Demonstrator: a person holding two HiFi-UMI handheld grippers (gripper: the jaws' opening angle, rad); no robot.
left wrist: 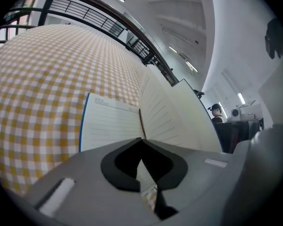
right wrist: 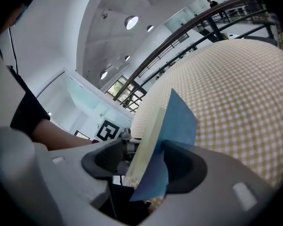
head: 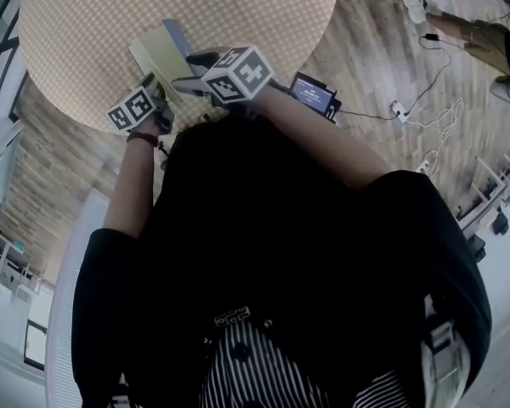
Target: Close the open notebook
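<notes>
So far, the closing is judged to be about half done. At the left of the near edge of the round table (head: 238, 7), which is covered by a yellow-and-white checked cloth, the left gripper (left wrist: 141, 142) is held with its jaws drawn together at the tips. Nothing is seen clamped between them, and only a sliver of page and cloth shows through the gap behind the tips. The tips are placed at the near edge of the notebook (head: 157, 53), just by its spine. Whether they are pressed onto the paper cannot be told. The left page (left wrist: 108, 124) is seen lying flat on the cloth, ruled side up, while the right half (left wrist: 170, 112) is raised steeply from the spine. That raised half is grasped by the right gripper (right wrist: 153, 161): its jaws are closed on the near edge of the page block, with the blue cover (right wrist: 181, 121) on the outer side. To the right, off the table, a small dark device with a lit screen (head: 313, 93) and some cables (head: 408, 113) are seen on the wooden floor. What is left, as it is judged, is for the lifted half to be carried over the spine, laid onto the flat page and let go.
</notes>
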